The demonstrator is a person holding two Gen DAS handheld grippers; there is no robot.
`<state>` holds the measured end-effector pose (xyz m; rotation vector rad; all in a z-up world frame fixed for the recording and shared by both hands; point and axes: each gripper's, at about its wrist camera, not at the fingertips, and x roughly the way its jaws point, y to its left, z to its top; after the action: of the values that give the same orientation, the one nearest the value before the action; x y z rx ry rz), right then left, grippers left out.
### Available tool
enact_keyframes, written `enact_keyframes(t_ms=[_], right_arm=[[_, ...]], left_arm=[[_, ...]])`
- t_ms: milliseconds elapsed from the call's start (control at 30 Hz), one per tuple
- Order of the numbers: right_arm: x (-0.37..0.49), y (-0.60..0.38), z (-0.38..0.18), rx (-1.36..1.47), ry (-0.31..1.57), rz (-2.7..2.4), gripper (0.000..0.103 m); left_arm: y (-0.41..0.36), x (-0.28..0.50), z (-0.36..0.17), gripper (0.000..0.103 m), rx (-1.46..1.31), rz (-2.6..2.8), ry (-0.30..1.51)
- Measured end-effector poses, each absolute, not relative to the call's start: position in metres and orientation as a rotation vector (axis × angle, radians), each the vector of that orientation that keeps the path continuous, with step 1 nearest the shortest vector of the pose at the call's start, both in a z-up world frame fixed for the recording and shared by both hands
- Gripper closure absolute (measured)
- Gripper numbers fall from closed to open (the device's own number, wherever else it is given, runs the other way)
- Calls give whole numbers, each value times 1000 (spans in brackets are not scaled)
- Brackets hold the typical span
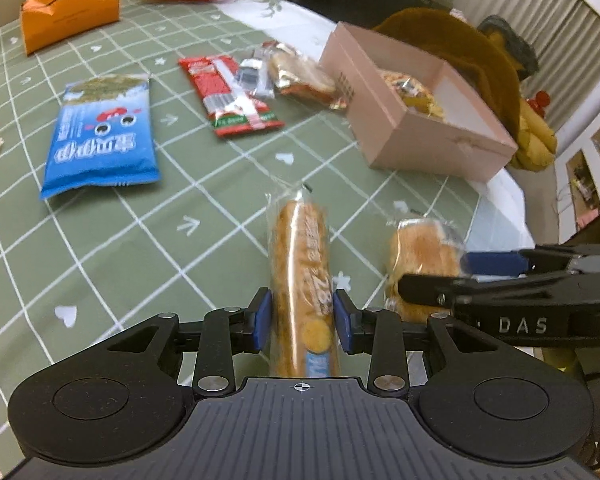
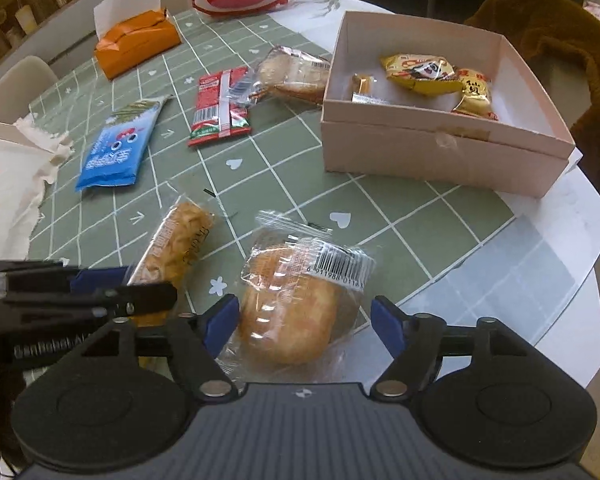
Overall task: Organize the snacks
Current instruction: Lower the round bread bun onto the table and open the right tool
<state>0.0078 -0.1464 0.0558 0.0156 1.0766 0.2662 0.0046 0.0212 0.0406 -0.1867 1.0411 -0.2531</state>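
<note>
The left claw (image 1: 302,320) is clamped on a long roll (image 1: 300,264); the right claw (image 2: 304,322) stands apart around a bun (image 2: 288,312) on the desk (image 2: 380,216). A few sweets lie in the box (image 2: 440,152) at upper right. Four packets above still wait, so I judge most remains.

A round table (image 2: 572,248) is wearing a green grid-patterned cloth (image 2: 284,168). At its centre a red packet (image 2: 219,108) is lying; at nine o'clock a blue packet (image 2: 116,148), at three o'clock a pink box (image 2: 440,152). An orange tissue pack (image 2: 136,46) is sitting at eleven o'clock. A long biscuit pack (image 2: 176,248) and a wrapped bun (image 2: 292,304) are resting toward six o'clock.
</note>
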Motion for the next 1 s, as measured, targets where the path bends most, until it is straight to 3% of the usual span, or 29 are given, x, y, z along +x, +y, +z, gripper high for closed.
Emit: enact_keyframes(t_ms=[1000], right_arm=[[-23,-193,38,-33,1123,174,26]], left_arm=[[-12,-15,35,65,-79,-117,933]])
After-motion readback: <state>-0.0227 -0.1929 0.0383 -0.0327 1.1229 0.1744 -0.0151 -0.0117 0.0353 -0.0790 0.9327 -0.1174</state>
